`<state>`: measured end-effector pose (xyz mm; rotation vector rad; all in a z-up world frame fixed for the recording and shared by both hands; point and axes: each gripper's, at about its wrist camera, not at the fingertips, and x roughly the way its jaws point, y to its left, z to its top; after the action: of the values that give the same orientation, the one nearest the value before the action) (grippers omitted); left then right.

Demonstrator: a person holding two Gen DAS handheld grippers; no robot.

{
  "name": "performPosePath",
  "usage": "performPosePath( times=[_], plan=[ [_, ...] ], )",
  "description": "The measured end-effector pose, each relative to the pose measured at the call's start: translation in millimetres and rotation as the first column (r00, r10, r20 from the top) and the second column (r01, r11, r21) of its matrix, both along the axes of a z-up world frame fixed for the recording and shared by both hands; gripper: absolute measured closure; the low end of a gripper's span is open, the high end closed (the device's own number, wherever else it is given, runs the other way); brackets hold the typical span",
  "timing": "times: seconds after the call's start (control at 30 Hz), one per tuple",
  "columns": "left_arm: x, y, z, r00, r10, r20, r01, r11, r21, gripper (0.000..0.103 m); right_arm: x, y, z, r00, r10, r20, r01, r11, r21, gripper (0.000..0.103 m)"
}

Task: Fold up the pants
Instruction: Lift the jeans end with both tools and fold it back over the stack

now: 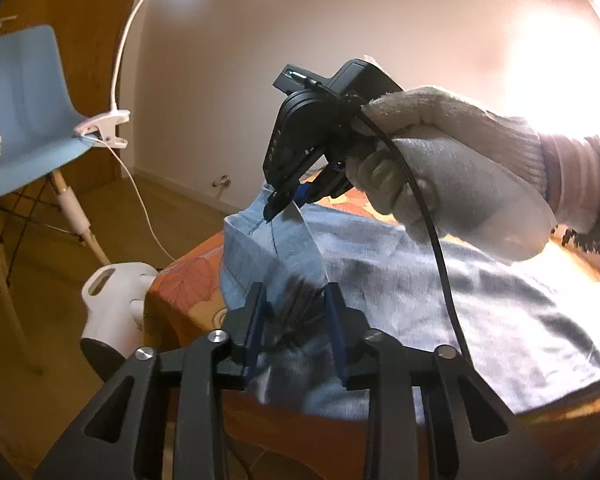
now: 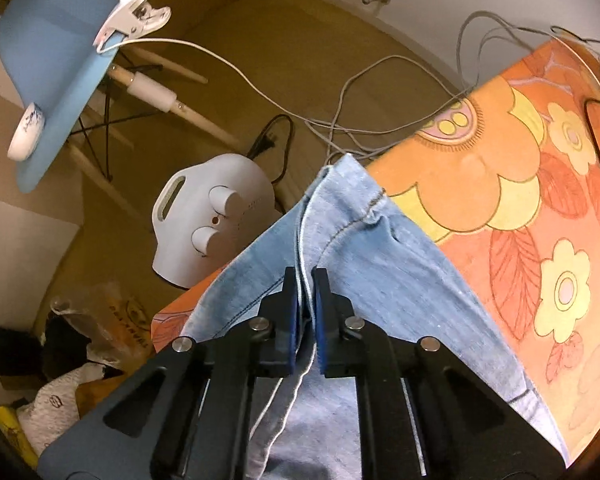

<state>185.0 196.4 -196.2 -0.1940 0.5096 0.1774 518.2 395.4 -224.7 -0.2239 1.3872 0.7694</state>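
The right gripper [image 2: 305,280] has its jaws nearly together, pinching a raised ridge of light denim with pale loose threads trailing between the pads. In the left wrist view the same tool, held by a gloved hand [image 1: 452,168], comes down steeply onto the far corner of the cloth. The left gripper [image 1: 294,300] stands partly spread over the near edge of the fabric; a dark frayed patch lies between its fingers [image 1: 256,320], and the pads do not seem to press on it. The pants [image 2: 380,280] lie on a table under an orange flowered tablecloth [image 2: 520,200], one end reaching the table's corner and overhanging it slightly. I judge the folding to be at an early or middle stage: the cloth looks doubled but rumpled, with smoothing and further folds left. Its long axis seems to run from that corner back toward the person.
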Motion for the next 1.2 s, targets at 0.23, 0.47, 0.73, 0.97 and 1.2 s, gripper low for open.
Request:
performPosePath(
  times=[0.23, 0.47, 0.73, 0.97, 1.2],
  plan=[
    [4.4, 7.3, -8.5, 0.999, 0.025, -0.037, -0.024, 0.999, 0.022, 0.061, -1.1, -5.5, 1.3, 1.000, -0.008, 0.005, 0.008, 0.999, 0.032, 0.096],
    [-7.9, -10.6, -11.8, 0.994, -0.087, -0.072, 0.096, 0.986, 0.134, 0.045, 2.5, -11.0, 1.0, 0.999, -0.027, -0.025, 0.028, 0.998, 0.058, 0.096],
    [14.8, 0.0, -16.7, 0.989, -0.038, -0.141, 0.073, 0.964, 0.255, 0.044, 1.1, -12.9, 2.3, 0.999, -0.024, -0.029, 0.026, 0.998, 0.064, 0.096],
    [23.1, 10.4, -10.7, 0.993, -0.075, -0.095, 0.094, 0.972, 0.214, 0.080, 2.1, -14.1, 2.8, 0.999, -0.021, -0.033, 0.024, 0.997, 0.073, 0.096],
    [12.5, -4.2, 13.0, 0.984, -0.181, -0.008, 0.180, 0.976, 0.126, 0.092, 2.8, -32.0, 12.4, 0.999, -0.034, -0.027, 0.037, 0.995, 0.096, 0.096]
  ],
)
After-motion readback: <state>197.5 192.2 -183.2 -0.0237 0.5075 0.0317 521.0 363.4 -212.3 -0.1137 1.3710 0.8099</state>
